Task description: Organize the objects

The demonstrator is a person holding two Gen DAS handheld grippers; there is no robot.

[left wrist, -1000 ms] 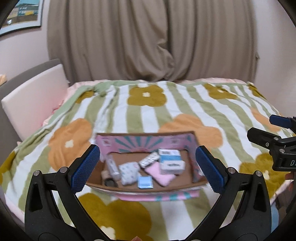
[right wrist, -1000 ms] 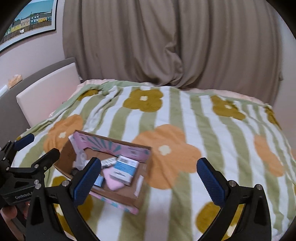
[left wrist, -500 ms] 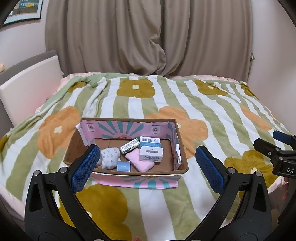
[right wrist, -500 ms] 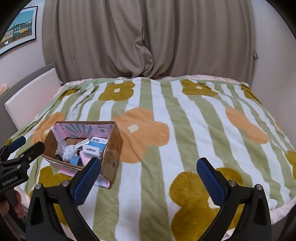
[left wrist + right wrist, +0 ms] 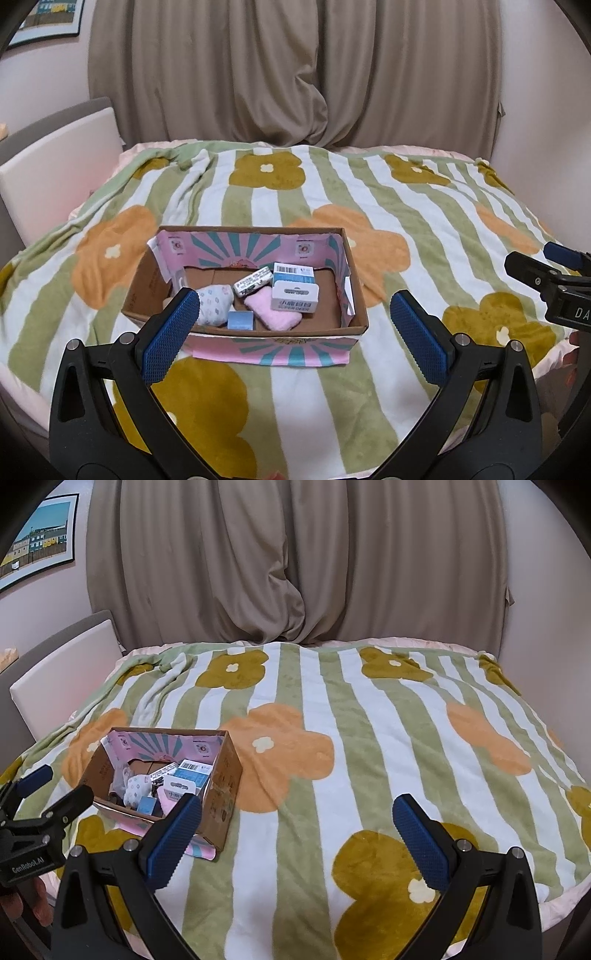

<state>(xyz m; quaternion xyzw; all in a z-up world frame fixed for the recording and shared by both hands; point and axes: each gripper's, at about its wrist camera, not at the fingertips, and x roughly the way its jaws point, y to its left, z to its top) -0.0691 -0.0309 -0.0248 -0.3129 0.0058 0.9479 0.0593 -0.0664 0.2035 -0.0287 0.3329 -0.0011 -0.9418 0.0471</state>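
**Cardboard box waits between two spread grippers**

Cardboard box (image 5: 243, 288) sits on the flowered blanket (image 5: 424, 206) in the left wrist view, holding a white carton (image 5: 294, 297), pink cloth (image 5: 271, 314) and wrapped bar (image 5: 253, 283). The left gripper (image 5: 295, 339) is released, empty; approach from above, clearing the near wall.

From the right wrist view, the right gripper (image 5: 295, 834) gapes over bare blanket, well apart from the box.

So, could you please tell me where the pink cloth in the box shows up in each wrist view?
Left wrist: the pink cloth lies centre frame, low in the box, under the white carton.
Right wrist: the cloth is a sliver at lower left, mostly hidden behind the right tool's finger.
Shared landmark: the small blue packet beside it.
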